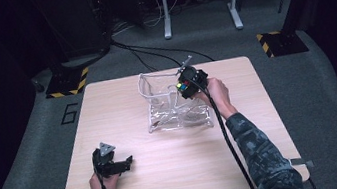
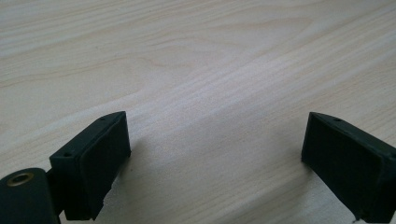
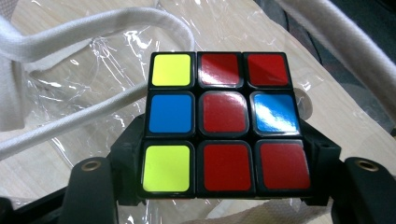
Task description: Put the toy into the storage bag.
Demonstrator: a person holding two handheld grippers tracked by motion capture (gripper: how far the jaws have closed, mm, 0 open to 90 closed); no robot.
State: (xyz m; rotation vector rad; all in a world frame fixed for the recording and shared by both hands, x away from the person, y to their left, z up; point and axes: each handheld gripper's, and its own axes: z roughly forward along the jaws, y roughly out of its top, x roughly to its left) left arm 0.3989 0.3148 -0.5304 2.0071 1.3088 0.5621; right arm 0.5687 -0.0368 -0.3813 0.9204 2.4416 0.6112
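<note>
While the wooden table (image 1: 177,164) carries a clear plastic bag (image 1: 157,101) at its far middle, the right gripper (image 1: 186,87) hangs over that bag, jaws clamped on a puzzle cube (image 3: 224,123). Nearer the person than the bag, the left gripper (image 1: 125,162) rests with jaws spread, grasping nothing.

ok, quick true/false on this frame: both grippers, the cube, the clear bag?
1. The right gripper is shut on the puzzle cube. True.
2. The left gripper holds a cube. False: its jaws stand open over the bare table.
3. The cube's centre sticker facing the right gripper view is red. True.
4. The clear bag has black handles. False: its straps are white.
5. The left gripper sits over the bag. False: it rests near the table's front left.
</note>
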